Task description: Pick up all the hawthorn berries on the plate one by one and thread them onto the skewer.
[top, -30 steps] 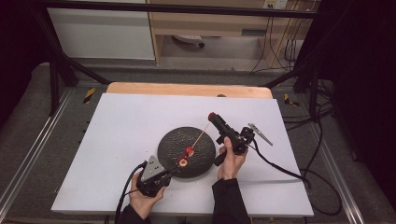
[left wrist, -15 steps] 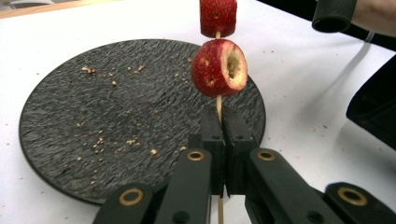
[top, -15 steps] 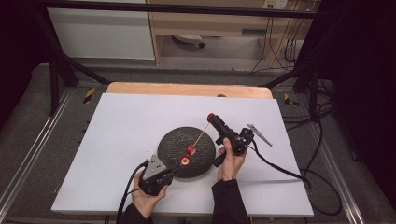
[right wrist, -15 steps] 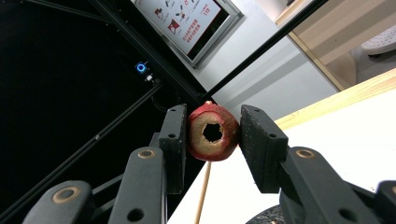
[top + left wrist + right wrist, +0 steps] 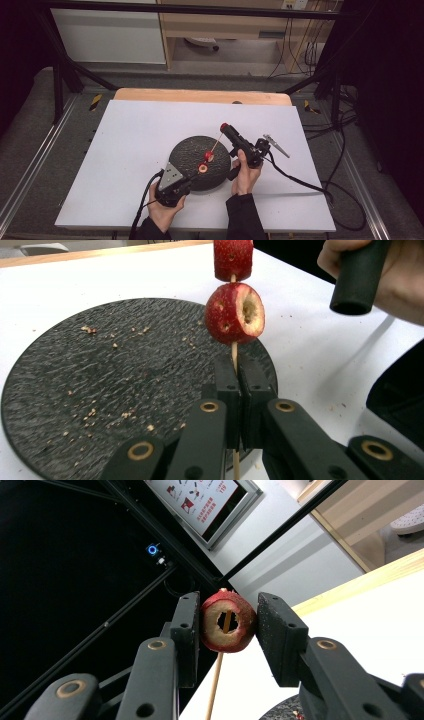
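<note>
- Jaws, left gripper (image 5: 239, 390): pressed together on the lower end of the skewer (image 5: 233, 354). Jaws, right gripper (image 5: 225, 625): set to either side of a cored red fruit piece (image 5: 227, 621) at the skewer's far end; one jaw is seen touching it, the other just beside it, so a firm clamp cannot be told.
- Table (image 5: 130, 135): white surface on which the plate is set, toward the person's side.
- Plate (image 5: 100, 380): round, dark, textured, strewn with pale crumbs.
- Skewer: held slanting above the plate, between the two grippers.
- Fruit pieces: two more are threaded lower down, a hollowed one (image 5: 235, 312) nearest the left gripper and another (image 5: 233, 257) just beyond it.
- Step judged in hand: threading the third piece onto the skewer. Next move would call for it to be slid down toward the other two while the skewer is kept steady.
</note>
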{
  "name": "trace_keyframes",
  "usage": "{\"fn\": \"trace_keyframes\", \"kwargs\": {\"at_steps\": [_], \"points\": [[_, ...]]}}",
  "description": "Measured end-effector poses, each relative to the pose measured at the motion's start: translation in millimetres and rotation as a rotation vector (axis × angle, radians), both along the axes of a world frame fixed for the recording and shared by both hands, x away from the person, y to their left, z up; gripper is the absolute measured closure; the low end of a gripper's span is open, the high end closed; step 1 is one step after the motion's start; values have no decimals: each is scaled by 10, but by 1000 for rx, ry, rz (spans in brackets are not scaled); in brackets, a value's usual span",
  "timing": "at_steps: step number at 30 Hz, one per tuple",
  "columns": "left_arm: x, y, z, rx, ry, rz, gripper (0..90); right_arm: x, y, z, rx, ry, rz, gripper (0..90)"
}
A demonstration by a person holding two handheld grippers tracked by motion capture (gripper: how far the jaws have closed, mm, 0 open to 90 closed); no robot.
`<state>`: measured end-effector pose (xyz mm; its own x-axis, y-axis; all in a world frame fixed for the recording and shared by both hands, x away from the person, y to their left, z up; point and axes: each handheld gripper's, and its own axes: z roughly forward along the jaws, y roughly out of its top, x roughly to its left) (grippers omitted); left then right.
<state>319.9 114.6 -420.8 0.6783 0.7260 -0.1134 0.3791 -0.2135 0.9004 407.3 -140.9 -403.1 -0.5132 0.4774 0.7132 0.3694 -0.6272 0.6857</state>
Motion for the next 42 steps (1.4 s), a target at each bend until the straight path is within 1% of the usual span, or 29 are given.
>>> {"fn": "trace_keyframes", "kwargs": {"at_steps": [11, 23, 27, 30, 38, 42], "points": [[90, -52, 39, -12, 4, 6, 883, -20, 26, -39, -16, 10, 18, 633], [211, -130, 104, -27, 16, -2, 883, -46, 33, -60, -50, 13, 49, 632], [234, -147, 111, -27, 18, -2, 884, -50, 34, -65, -62, 16, 55, 633], [248, -147, 109, -35, 22, -2, 884, -58, 37, -68, -66, 21, 60, 632], [267, -157, 92, -34, 28, -3, 884, -61, 42, -78, -89, 30, 63, 632], [273, -144, 87, -38, 33, -9, 884, -49, 28, -69, -111, 36, 75, 625]]}}
